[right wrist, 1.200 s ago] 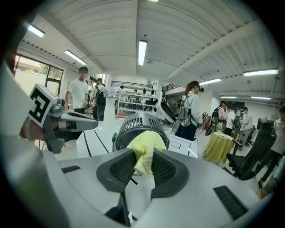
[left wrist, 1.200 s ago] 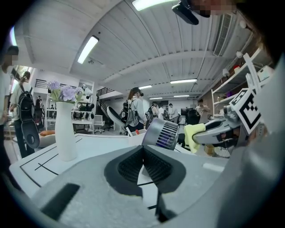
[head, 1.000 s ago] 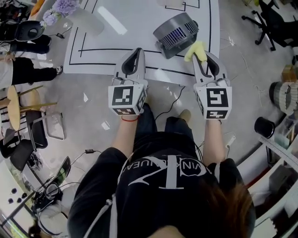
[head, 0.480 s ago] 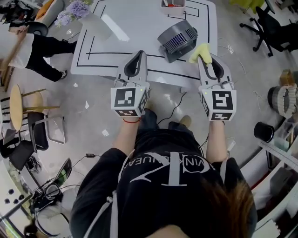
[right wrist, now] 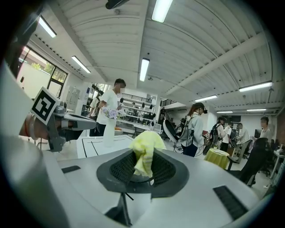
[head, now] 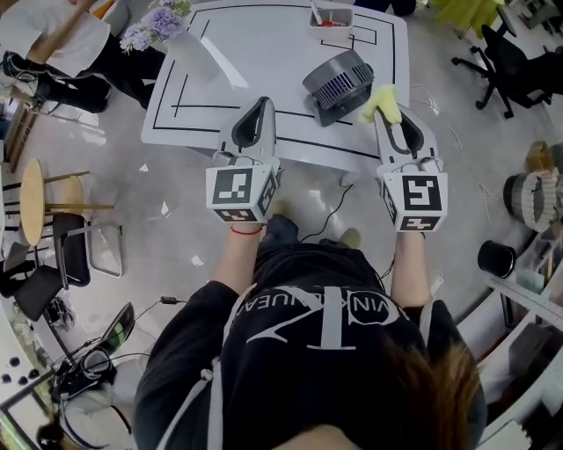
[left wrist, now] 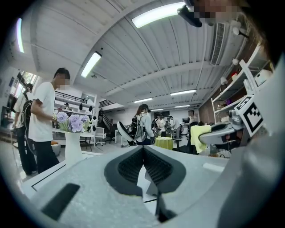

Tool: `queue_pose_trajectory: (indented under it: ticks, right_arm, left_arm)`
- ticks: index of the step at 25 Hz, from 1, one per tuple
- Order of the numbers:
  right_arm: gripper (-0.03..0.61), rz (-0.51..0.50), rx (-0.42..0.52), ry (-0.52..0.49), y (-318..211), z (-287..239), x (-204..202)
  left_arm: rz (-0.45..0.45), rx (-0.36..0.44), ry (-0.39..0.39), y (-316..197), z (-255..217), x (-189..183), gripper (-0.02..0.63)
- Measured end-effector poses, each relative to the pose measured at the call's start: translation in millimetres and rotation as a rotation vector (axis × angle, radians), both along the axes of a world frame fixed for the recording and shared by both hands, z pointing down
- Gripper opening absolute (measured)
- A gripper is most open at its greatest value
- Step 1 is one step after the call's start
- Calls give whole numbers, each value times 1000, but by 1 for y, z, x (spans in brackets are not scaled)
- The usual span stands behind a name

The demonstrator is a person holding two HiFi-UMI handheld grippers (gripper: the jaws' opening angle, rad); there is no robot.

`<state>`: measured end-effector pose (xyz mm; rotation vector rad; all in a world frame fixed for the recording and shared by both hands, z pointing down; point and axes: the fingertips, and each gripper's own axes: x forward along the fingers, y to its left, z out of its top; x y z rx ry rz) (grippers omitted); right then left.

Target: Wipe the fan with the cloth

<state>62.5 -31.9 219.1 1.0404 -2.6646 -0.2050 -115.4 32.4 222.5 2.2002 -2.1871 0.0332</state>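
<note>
The grey fan (head: 339, 83) lies on the white table (head: 220, 79), right of centre. A yellow cloth (head: 380, 102) sticks out of my right gripper (head: 385, 111), whose jaws are shut on it just right of the fan; in the right gripper view the cloth (right wrist: 145, 151) bunches between the jaws. My left gripper (head: 260, 107) is shut with nothing in it, over the table's near edge left of the fan; its closed jaws (left wrist: 143, 149) fill the left gripper view. Both grippers are held level in front of the person.
A white vase with purple flowers (head: 171, 31) stands at the table's far left, and a small tray (head: 330, 16) at its far edge. People stand beyond the table's left side. Chairs, stools and cables lie on the floor around.
Both grippers have risen together, and in the head view the table and fan have slid down toward them. The cloth has stayed in the right jaws. The person at the upper left has moved.
</note>
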Motion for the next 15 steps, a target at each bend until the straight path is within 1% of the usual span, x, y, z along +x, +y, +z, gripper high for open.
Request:
queue_pose_trajectory:
  ticks: [8,15]
  right_arm:
    - [87,6,5,-6,3,-2,4]
    - [87,17,-7,-18,3,0,11]
  left_arm:
    - [1,24,-4,0,-11,0,11]
    - [10,16,-9,0,-8,5,11]
